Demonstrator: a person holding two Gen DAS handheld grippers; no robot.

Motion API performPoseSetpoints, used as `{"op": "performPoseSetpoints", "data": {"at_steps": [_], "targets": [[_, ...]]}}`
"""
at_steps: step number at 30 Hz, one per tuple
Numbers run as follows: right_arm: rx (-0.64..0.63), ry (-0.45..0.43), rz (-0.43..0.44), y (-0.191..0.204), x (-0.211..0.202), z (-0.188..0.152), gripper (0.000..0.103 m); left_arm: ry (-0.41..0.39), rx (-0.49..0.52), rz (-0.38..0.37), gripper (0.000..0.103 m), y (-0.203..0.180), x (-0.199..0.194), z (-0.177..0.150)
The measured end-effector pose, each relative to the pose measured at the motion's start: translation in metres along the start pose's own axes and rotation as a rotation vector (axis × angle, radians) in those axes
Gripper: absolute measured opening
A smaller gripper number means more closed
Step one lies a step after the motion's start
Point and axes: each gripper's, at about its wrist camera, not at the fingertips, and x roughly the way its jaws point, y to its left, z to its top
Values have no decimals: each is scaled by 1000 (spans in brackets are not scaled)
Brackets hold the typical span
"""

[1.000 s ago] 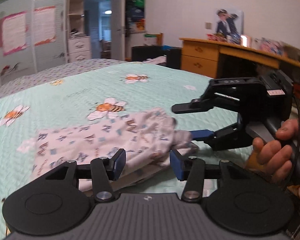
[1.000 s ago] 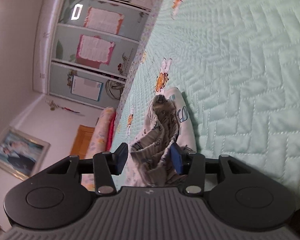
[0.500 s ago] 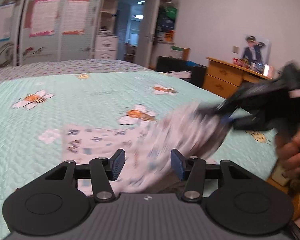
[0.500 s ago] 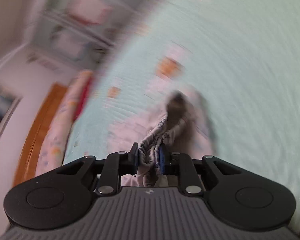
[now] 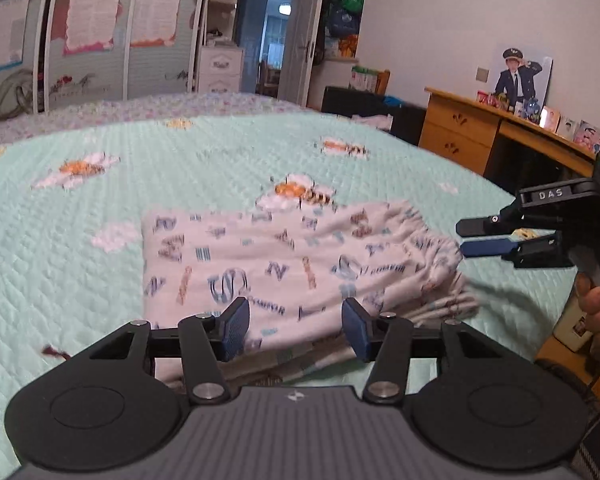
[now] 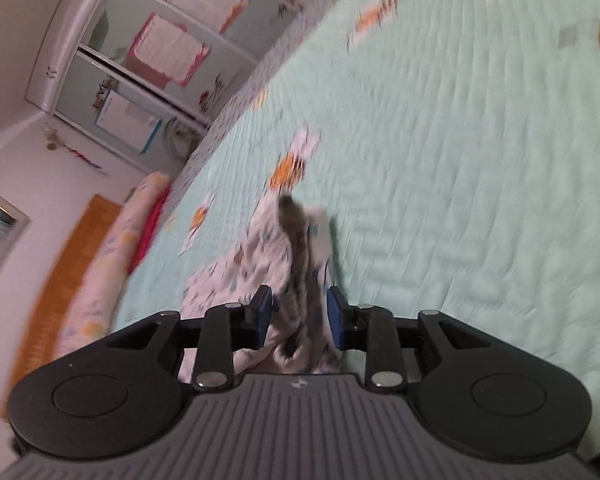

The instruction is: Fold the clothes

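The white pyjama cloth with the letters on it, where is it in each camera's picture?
Left wrist view: the white letter-printed cloth lies flat mid-picture on the green quilted bedspread, just beyond the left gripper.
Right wrist view: the cloth is bunched low in the centre, running toward the right gripper.
Shared landmark: the orange bee print beside the cloth's far edge.

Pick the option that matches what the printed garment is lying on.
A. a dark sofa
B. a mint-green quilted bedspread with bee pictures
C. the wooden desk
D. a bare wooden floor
B: the left wrist view shows the printed garment spread on the mint-green quilted bedspread, with a bee picture just beyond it; the wooden desk stands apart at the right.
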Motion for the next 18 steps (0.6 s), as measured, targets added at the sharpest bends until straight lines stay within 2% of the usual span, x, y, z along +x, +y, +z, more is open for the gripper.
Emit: {"op": "performPoseSetpoints", "data": {"at_steps": [3, 6, 7, 9, 10, 13, 15, 16, 18], "targets": [[-127, -31, 32, 30, -4, 2, 32, -48, 20, -14, 55, -7, 1, 8], [-178, 22, 104, 43, 8, 0, 32, 6, 44, -23, 56, -14, 16, 6], [-186, 51, 69, 39, 15, -4, 31, 55, 40, -16, 56, -14, 23, 3], [-192, 108, -38, 26, 26, -15, 9, 138, 24, -3, 55, -13, 33, -4], [-184, 109, -53, 20, 25, -20, 0, 140, 27, -2, 55, -14, 33, -6], [-185, 95, -59, 18, 14, -23, 0, 146, 51, 6, 56, -17, 32, -5], [-207, 90, -67, 28, 8, -20, 0, 153, 22, -6, 57, -12, 33, -3], [-221, 83, -61, 37, 6, -18, 5, 156, 5, -14, 57, -10, 33, -2], [-257, 56, -28, 51, 3, -14, 5, 161, -14, -23, 57, -6, 33, -1]]}}
